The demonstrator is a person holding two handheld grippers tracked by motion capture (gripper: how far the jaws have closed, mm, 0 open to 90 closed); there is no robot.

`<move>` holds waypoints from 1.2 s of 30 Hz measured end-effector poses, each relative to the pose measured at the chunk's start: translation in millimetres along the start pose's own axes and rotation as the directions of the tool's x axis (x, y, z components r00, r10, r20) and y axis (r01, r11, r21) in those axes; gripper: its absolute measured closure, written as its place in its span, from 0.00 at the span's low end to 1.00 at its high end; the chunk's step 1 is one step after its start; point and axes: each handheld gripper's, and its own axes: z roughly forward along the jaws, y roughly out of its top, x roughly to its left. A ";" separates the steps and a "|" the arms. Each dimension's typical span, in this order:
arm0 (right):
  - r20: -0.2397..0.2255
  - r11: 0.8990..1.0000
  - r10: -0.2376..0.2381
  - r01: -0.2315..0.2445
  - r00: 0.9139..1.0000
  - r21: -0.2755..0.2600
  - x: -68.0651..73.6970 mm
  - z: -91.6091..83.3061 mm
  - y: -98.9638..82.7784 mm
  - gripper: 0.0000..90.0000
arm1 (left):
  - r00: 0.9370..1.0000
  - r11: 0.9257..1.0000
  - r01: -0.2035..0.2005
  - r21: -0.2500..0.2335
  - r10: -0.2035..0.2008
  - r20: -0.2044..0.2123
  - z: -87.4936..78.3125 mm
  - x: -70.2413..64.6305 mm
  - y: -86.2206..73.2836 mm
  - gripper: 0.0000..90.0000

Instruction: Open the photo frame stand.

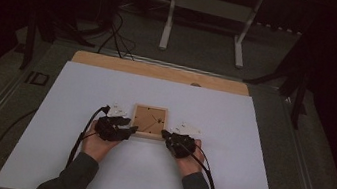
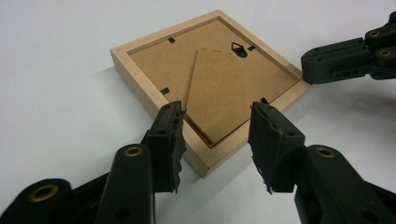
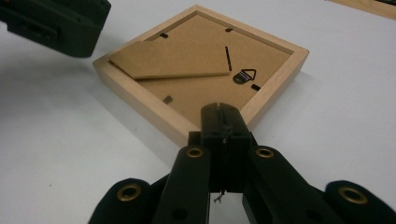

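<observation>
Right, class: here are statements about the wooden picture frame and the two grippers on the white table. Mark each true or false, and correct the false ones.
1. The picture frame lies back side up. True.
2. The left gripper is shut tight on a frame corner. False: its fingers stand apart, one on each side of the near corner.
3. The right gripper has its fingers together. True.
4. The hanger hook is missing. False: a black hook sits on the backing.
5. The frame stands upright on its stand. False: it lies flat on the table.
</observation>
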 end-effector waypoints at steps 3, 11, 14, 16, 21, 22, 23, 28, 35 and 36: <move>0.002 1.000 -0.001 0.001 1.000 -0.001 0.5 0.5 0.2 1.00 | 1.000 1.000 -0.001 0.004 0.001 -0.003 3.7 -1.4 0.9 0.58; 0.010 1.000 -0.017 0.017 1.000 0.006 1.7 0.5 0.8 1.00 | 1.000 1.000 -0.009 0.018 0.009 -0.010 17.9 -6.4 5.3 0.52; 0.015 1.000 -0.019 0.019 1.000 0.005 2.6 0.6 0.8 1.00 | 0.999 0.998 -0.041 0.037 0.042 -0.031 23.5 -8.7 6.4 0.52; 0.012 1.000 -0.014 0.014 1.000 0.005 2.1 0.5 0.6 1.00 | 0.996 0.997 -0.068 0.040 0.070 -0.049 26.9 -10.7 7.7 0.52; 0.011 1.000 -0.015 0.015 1.000 0.006 1.9 0.5 0.9 1.00 | 0.996 0.997 -0.070 0.044 0.072 -0.044 33.1 -9.2 11.6 0.53; 0.012 1.000 -0.015 0.015 1.000 0.006 2.0 0.5 0.9 1.00 | 0.996 0.996 -0.073 0.045 0.074 -0.041 34.1 -9.3 11.8 0.54; 0.012 1.000 -0.015 0.014 1.000 0.007 2.0 0.5 0.9 1.00 | 0.996 0.996 -0.076 0.046 0.077 -0.039 34.8 -9.4 11.7 0.55; 0.011 1.000 -0.012 0.012 1.000 0.006 1.9 0.5 0.9 1.00 | 0.996 0.995 -0.084 0.054 0.086 -0.035 36.3 -8.7 12.9 0.55; 0.007 1.000 -0.008 0.008 1.000 0.006 1.3 0.5 0.8 1.00 | 0.995 0.994 -0.091 0.060 0.093 -0.025 40.1 -7.3 14.7 0.54; 0.007 1.000 -0.008 0.008 1.000 0.006 1.3 0.5 0.8 1.00 | 0.995 0.994 -0.091 0.061 0.093 -0.026 40.2 -7.4 14.8 0.54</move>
